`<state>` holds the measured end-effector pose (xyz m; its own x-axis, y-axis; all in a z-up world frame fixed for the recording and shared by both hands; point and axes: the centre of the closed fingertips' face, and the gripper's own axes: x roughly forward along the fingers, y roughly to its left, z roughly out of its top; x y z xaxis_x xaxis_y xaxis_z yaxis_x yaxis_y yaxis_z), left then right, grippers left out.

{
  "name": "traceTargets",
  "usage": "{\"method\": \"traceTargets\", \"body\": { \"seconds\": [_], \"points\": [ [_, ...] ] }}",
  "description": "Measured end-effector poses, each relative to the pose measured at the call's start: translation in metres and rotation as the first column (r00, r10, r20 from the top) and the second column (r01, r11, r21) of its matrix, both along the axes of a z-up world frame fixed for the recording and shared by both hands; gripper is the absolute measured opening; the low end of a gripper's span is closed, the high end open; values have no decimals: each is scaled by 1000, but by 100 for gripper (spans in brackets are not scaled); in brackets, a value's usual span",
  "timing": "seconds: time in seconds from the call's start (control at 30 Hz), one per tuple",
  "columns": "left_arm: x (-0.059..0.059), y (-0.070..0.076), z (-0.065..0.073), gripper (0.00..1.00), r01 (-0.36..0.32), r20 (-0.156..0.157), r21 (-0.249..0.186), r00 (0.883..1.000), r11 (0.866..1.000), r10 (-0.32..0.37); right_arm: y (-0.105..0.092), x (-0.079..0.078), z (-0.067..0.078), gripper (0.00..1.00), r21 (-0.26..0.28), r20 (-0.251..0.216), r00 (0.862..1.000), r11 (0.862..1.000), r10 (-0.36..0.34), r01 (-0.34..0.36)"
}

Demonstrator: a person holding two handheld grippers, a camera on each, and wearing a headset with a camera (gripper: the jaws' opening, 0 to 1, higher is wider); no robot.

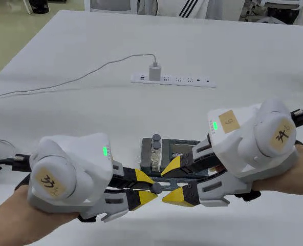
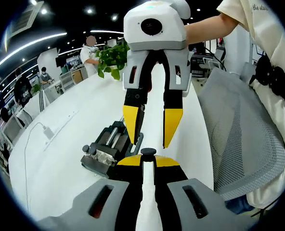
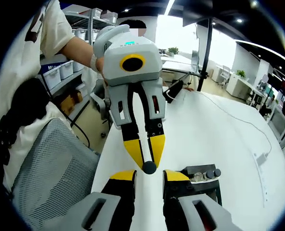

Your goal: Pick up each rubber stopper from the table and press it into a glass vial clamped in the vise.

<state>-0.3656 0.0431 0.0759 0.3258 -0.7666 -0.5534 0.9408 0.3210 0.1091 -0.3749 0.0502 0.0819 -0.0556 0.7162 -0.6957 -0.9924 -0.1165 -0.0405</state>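
- A dark stopper [image 1: 154, 188] [image 2: 148, 152] [image 3: 149, 167] sits pinched at the yellow tips of the left gripper [image 1: 149, 188] [image 2: 148, 160] [image 3: 149, 161]. Its jaws are drawn narrow around the stopper, which is held off the white counter [image 1: 141, 41].
- The right gripper [image 1: 166, 186] [image 2: 149, 143] [image 3: 149, 176] faces it tip to tip. Its jaws are spread wide with nothing between them, 1 yellow tip above the stopper and 1 below in the head view.
- The stopper hangs just in front of the black vise [image 1: 185, 148] [image 2: 111, 142] [image 3: 200, 185], on the person's side.
- 2 vials [image 1: 156, 146] [image 2: 90, 150] [image 3: 209, 173] stand upright in the vise at its left end, each with a dark top.
- Both grippers point inward from opposite sides, the left marked 33, the right marked 34, each showing a green light.
- Farther back on the counter lies a white power strip [image 1: 173, 80] with a charger [image 1: 155, 70] plugged in. A grey cable [image 1: 64, 84] trails off to the left.
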Motion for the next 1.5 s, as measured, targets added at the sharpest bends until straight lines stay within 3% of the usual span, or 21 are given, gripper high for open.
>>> {"method": "traceTargets", "body": {
  "seconds": [0.3, 0.6, 0.93, 1.2, 1.5],
  "points": [
    [-2, -4, -2, 4, 32, 7, 23, 999, 999, -32, 2, -4, -6, 11, -22, 4, 1000, 999, 31, -31],
    [-3, -3, -5, 4, 39, -9, 34, 999, 999, -38, 2, -5, -6, 9, -37, 21, 998, 998, 55, -55],
    [-4, -4, -4, 4, 30, -27, 21, 999, 999, -29, 2, -5, -7, 8, -46, 39, 997, 997, 70, -68],
    [-5, -3, -4, 4, 8, -61, 2, 998, 1000, -8, 3, -6, -7, 8, -49, 57, 994, 995, 89, -86],
    [-8, -7, -6, 4, 61, -6, 52, 998, 997, -61, 0, -7, -8, 7, -73, 28, 995, 993, 94, -92]
  ]
}}
